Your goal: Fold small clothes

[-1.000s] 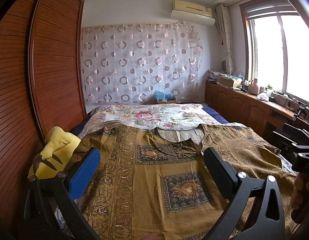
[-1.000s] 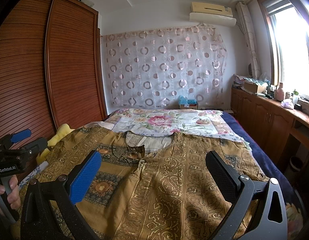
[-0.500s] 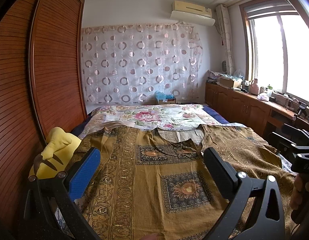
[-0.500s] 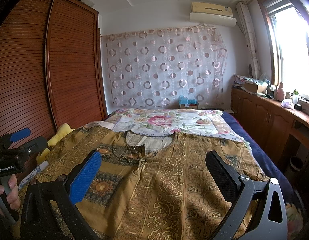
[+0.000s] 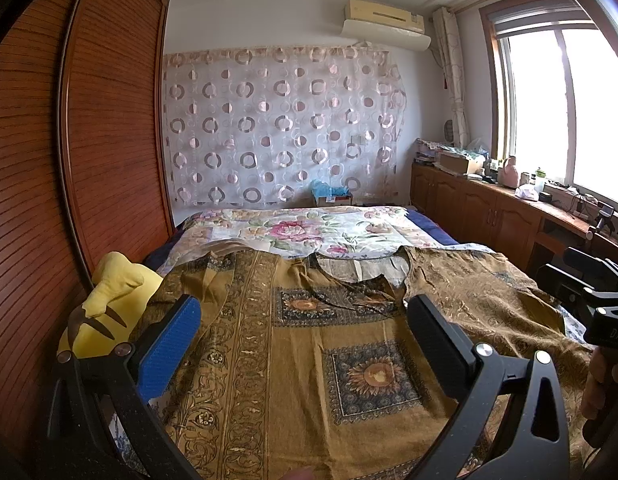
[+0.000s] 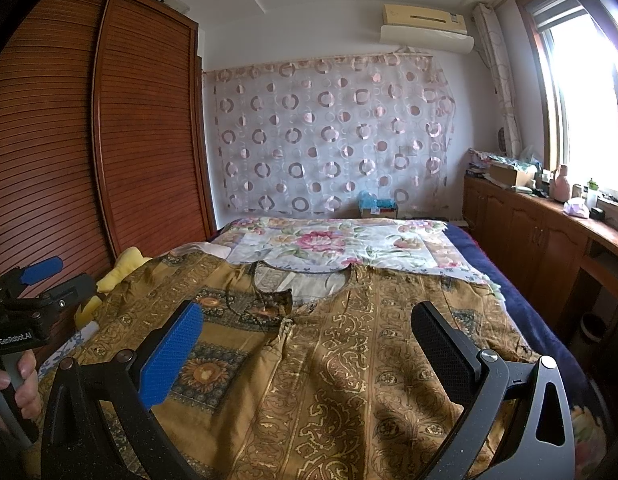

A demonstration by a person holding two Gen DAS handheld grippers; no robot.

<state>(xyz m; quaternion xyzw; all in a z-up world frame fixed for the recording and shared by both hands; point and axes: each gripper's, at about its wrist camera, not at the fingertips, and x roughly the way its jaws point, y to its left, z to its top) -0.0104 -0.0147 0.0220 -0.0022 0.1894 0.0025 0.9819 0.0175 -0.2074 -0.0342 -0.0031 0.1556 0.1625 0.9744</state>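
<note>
The left tool (image 5: 305, 344) is spread wide and holds nothing; it hangs just above the near part of the shirt (image 5: 309, 360), toward the shirt's left half. The right tool (image 6: 309, 344) is likewise spread and empty, over the right half, with each one visible at the edge of the other's view. Beneath both, the shirt (ochre, with sunflower squares and scroll bands) lies flat on the bed (image 6: 489, 276), front up. Its long axis runs straight away from the tools: hem nearest, neckline (image 6: 301, 280) farthest, up against the floral sheet (image 6: 333, 240). The sleeves spread to either side, so each tool is nearer its own sleeve, and neither is clearly closer to the cloth. The left sleeve's end seems to reach the yellow plush (image 5: 109, 300) by the wardrobe (image 5: 109, 140), though the fisheye edge makes that hard to judge. No fold looks started.
</note>
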